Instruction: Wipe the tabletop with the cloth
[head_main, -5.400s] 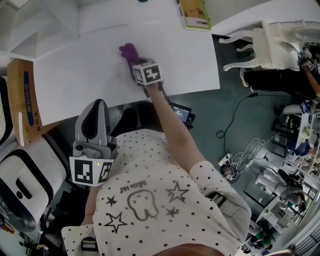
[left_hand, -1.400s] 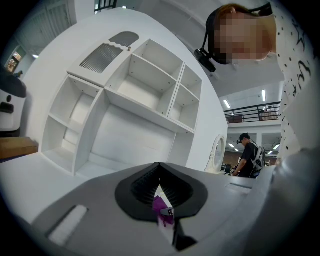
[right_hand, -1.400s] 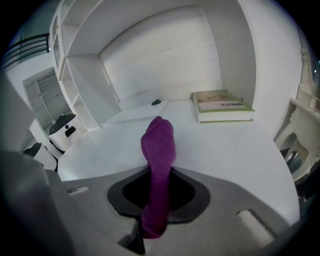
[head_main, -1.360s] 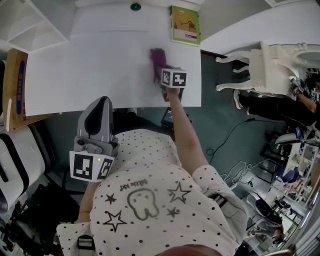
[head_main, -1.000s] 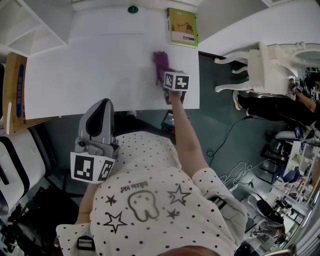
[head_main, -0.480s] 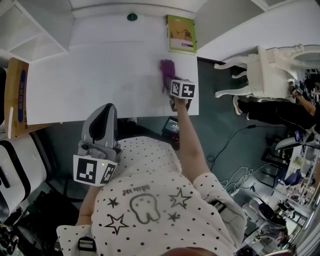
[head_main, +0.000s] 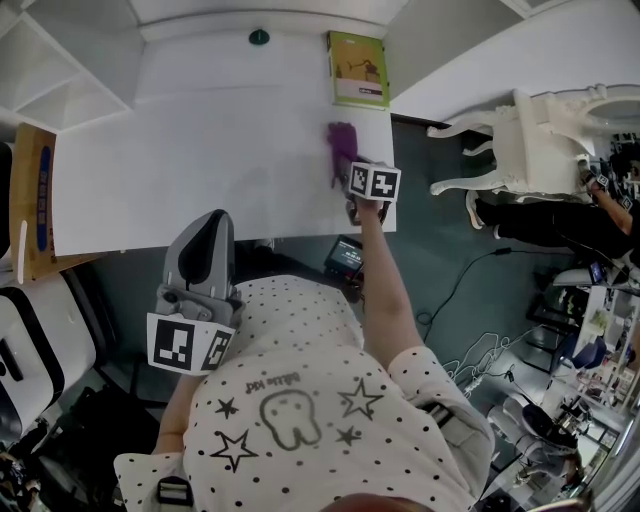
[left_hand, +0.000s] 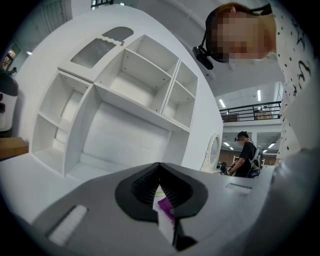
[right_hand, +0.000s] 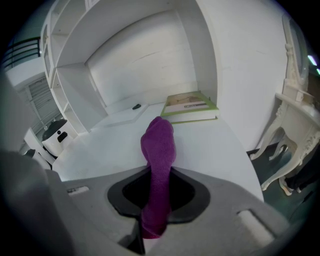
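Observation:
A purple cloth (head_main: 343, 146) lies on the white tabletop (head_main: 200, 140) near its right edge, a short way from the front right corner. My right gripper (head_main: 358, 170) is shut on the cloth's near end and holds it against the table. In the right gripper view the cloth (right_hand: 159, 145) rises out of the shut jaws and folds forward over the tabletop (right_hand: 115, 145). My left gripper (head_main: 203, 225) hangs shut below the table's front edge, close to the person's body, with nothing in it. In the left gripper view its jaws meet.
A green book (head_main: 358, 68) lies at the back right of the table, just beyond the cloth. A small dark round thing (head_main: 259, 37) sits at the back edge. A cardboard box (head_main: 35, 190) stands left of the table, a white chair (head_main: 530, 125) to its right.
My right gripper has slid the cloth rightward across the table to near the right edge. The left gripper has stayed where it was.

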